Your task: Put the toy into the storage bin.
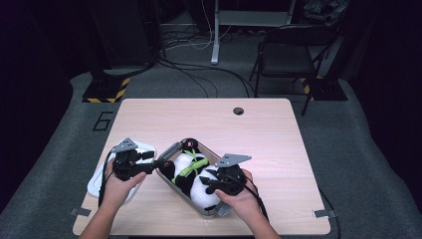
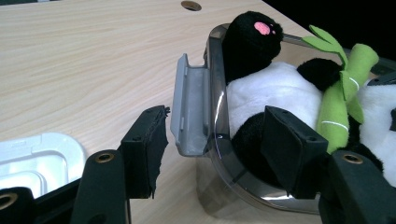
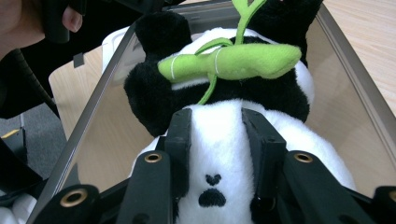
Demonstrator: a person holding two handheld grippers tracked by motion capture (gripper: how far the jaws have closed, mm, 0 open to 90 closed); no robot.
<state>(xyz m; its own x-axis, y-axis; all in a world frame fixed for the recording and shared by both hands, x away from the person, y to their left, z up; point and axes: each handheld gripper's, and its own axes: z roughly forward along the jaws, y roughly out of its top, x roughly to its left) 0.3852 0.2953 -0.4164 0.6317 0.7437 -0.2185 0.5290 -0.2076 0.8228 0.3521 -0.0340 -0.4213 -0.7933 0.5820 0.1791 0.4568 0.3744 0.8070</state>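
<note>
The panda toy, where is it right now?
The panda toy lies in the clear box near the table's front edge in the high view, between the two grippers, with the white lid to its left.

The counter (image 2: 84, 51) is pale, matt wood grain. The bin (image 2: 219, 140) is glossy, smoky clear plastic with a matt grey plastic latch (image 2: 189, 112). The panda (image 3: 224, 140) is fuzzy plush; its bamboo (image 3: 233, 60) is soft green cloth. The lid (image 2: 32, 158) is smooth white plastic.

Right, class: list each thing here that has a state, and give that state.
Box: open, lid off.
Lid: on the table, beside the box.
Panda: lying in the box.
Left gripper: open, astride the box wall.
Right gripper: shut on panda.
</note>
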